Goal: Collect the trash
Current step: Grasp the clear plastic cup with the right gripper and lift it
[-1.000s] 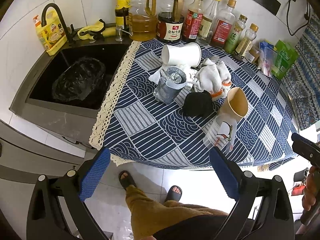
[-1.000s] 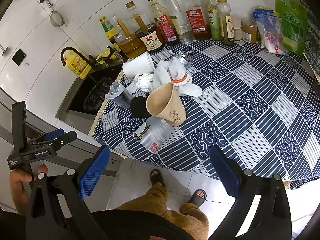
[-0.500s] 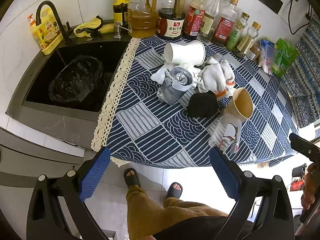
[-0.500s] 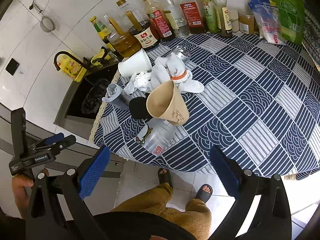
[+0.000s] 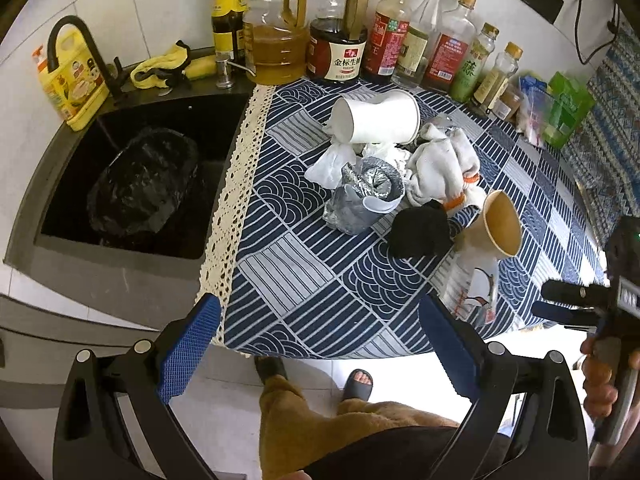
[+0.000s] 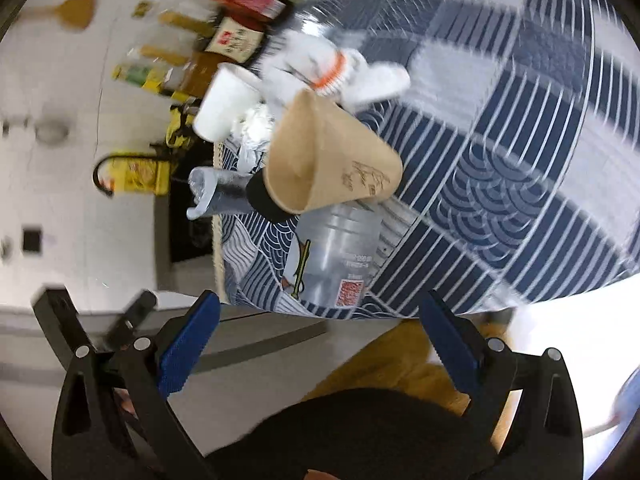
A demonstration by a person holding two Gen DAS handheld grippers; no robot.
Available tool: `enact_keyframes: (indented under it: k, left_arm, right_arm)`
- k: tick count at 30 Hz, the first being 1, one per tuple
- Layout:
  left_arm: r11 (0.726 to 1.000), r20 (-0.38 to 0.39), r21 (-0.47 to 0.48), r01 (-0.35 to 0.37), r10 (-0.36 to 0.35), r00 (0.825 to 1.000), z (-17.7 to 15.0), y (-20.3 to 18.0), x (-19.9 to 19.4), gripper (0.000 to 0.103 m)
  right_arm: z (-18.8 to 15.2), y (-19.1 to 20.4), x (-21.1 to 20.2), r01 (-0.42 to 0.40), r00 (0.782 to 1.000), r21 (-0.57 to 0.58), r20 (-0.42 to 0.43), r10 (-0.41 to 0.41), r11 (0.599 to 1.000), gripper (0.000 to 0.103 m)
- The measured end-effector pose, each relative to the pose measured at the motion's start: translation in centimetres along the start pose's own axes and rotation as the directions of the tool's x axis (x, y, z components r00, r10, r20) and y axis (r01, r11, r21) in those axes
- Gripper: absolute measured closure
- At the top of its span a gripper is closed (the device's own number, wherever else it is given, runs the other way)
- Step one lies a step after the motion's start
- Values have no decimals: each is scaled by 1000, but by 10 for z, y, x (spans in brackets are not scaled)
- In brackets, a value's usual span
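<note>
Right gripper (image 6: 318,332) gaping wide, empty; left gripper (image 5: 318,334) same, hanging short of counter. You are nearing clear plastic cup (image 6: 340,256) lying at cloth edge, kraft cup (image 6: 324,160) touching behind. Straddle clear cup alone. Bag-lined sink (image 5: 140,184) far left.

Cups (image 5: 378,122), rags and a black bag (image 5: 142,182) in the sink (image 5: 120,264) — fingers (image 5: 188,346) apart.

The left gripper (image 5: 320,350) hovers with its blue-padded fingers (image 5: 188,346) spread wide, gripping nothing. The right gripper (image 6: 320,350) likewise gapes wide, also unloaded.
</note>
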State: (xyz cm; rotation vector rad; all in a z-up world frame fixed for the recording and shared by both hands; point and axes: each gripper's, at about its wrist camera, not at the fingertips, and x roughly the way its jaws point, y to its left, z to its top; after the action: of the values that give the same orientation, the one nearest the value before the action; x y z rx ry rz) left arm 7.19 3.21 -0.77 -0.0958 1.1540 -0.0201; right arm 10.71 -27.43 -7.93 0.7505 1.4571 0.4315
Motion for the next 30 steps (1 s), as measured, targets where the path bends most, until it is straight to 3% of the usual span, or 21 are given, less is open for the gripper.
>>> enact_keyframes:
  k: [7,12,15,19,23,30]
  left_arm:
    - [1000,-51,6,-5,5,999,1,16,12,7]
    - [1000,-66,-2,2,-2,998,6,29,20,7]
    - [1000,-72,-7,8,-8,997,8,34,25,7]
    - [1000,-86,-6,24,-24,996,10,37,33,7]
    - [999,-94,6,36,-35,995,14,36,39,7]
    - [998,-93,30,59,-56,994,21,32,47,7]
  right_arm:
    - [20,-3,32,-47,998,100,-30,50,994,6]
    - [29,-10,49,-19,999,192,-22,24,981,10]
    - [31,-12,55,7,1000,216,-16,-4,976,18]
    - [32,-5,66,94,996,181,-31,-90,979,39]
    - [28,4,74,138,990,160,-41,-133,977,50]
    - [23,19,66,147,989,131,-14,-147,980,54]
